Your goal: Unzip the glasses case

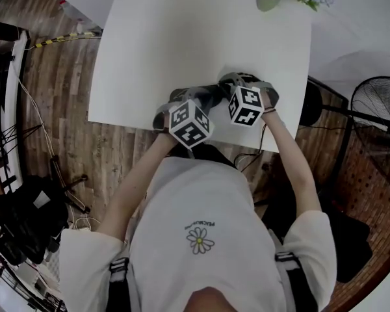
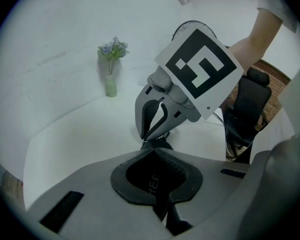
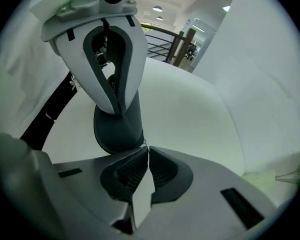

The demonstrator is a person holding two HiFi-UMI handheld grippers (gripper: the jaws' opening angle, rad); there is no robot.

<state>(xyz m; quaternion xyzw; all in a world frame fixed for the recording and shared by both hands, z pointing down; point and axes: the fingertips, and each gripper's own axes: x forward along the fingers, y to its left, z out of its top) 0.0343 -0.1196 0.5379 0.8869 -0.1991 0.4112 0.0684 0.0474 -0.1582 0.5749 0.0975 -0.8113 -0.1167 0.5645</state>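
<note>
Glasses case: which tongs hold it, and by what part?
The left tongs pinch the glasses case by its end; right tongs shut at its edge, seemingly on the zipper pull.

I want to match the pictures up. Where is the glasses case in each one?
Head view: glasses case above centre, near the white table's front edge.
Left gripper view: bottom centre, between its jaws.
Right gripper view: left of centre, dark grey.
Shared landmark: the white table.
</note>
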